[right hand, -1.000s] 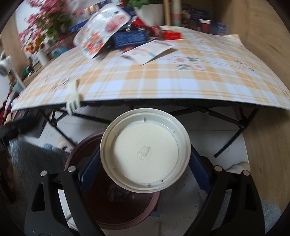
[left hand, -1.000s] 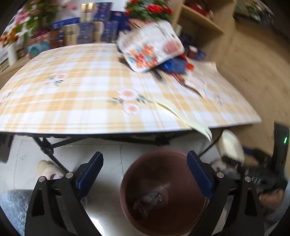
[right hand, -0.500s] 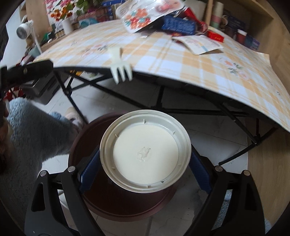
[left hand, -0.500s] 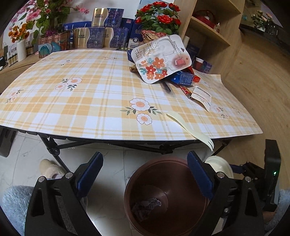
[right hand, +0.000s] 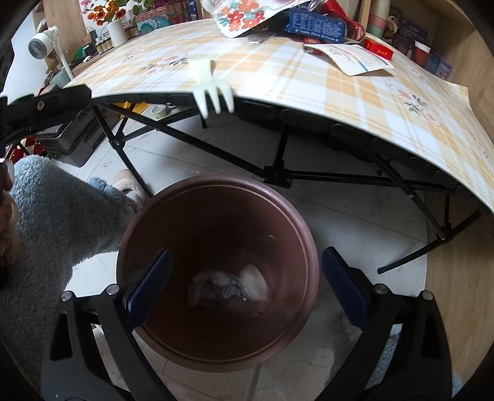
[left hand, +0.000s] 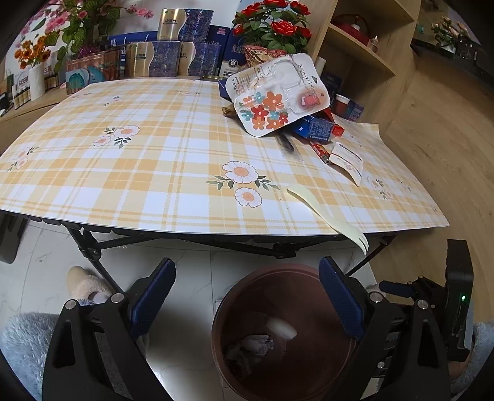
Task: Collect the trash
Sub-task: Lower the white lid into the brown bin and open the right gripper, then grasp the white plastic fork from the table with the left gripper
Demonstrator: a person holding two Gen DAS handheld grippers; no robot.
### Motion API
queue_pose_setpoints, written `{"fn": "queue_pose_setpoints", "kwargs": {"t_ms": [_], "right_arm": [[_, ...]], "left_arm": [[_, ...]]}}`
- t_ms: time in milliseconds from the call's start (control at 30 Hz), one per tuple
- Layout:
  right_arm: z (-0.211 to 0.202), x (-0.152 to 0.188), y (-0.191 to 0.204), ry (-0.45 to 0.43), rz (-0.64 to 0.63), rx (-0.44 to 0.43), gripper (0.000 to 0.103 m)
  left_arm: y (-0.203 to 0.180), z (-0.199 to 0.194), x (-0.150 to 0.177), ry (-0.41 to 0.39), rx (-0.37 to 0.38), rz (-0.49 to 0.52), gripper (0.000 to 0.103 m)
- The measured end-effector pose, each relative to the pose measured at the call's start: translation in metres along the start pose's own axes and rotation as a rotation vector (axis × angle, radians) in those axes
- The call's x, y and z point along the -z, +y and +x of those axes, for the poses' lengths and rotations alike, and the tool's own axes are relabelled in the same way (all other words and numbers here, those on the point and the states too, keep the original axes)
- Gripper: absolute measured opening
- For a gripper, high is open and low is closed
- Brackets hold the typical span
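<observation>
A brown round bin (left hand: 308,379) (right hand: 296,240) stands on the floor in front of the table, with crumpled trash (right hand: 228,287) at its bottom and a white blurred thing (left hand: 282,328) inside. My right gripper (right hand: 244,283) is open and empty right above the bin. My left gripper (left hand: 247,296) is open and empty beside the bin's rim. A cream plastic fork (left hand: 327,214) (right hand: 211,83) hangs over the table's front edge. A flowered blister pack (left hand: 274,95), a blue box (left hand: 315,128) and a white paper packet (left hand: 347,162) lie on the checked tablecloth (left hand: 154,166).
Black folding table legs (right hand: 278,172) cross behind the bin. Boxes and flower pots (left hand: 271,27) line the table's far edge. A wooden shelf (left hand: 361,52) stands at the right. My slippered foot (left hand: 86,285) and fleece sleeve (right hand: 55,222) are left of the bin.
The right gripper opened and let go of the round white lid, which dropped into the bin. The left gripper stayed open and barely moved.
</observation>
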State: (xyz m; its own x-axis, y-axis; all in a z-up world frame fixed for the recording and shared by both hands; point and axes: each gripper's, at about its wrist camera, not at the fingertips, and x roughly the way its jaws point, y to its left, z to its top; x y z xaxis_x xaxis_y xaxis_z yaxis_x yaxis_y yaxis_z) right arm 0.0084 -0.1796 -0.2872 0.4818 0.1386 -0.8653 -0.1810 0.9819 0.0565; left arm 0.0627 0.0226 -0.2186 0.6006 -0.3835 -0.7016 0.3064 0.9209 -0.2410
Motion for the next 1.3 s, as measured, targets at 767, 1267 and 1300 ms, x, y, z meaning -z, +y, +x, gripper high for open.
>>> {"fn": "queue_pose_setpoints", "kwargs": {"t_ms": [767, 1267, 1300], "right_arm": [[-0.042, -0.008, -0.052, -0.205, 0.203, 0.126, 0.097], [-0.034, -0.010, -0.068, -0.212, 0.268, 0.070, 0.097], [-0.034, -0.010, -0.070, -0.211, 0.276, 0.068, 0.097]], "left_arm": [[-0.050, 0.027, -0.042, 0.091, 0.098, 0.004, 0.056], [-0.091, 0.080, -0.061, 0.135, -0.169, 0.061, 0.029], [-0.094, 0.081, -0.060, 0.126, -0.185, 0.078, 0.028]]}}
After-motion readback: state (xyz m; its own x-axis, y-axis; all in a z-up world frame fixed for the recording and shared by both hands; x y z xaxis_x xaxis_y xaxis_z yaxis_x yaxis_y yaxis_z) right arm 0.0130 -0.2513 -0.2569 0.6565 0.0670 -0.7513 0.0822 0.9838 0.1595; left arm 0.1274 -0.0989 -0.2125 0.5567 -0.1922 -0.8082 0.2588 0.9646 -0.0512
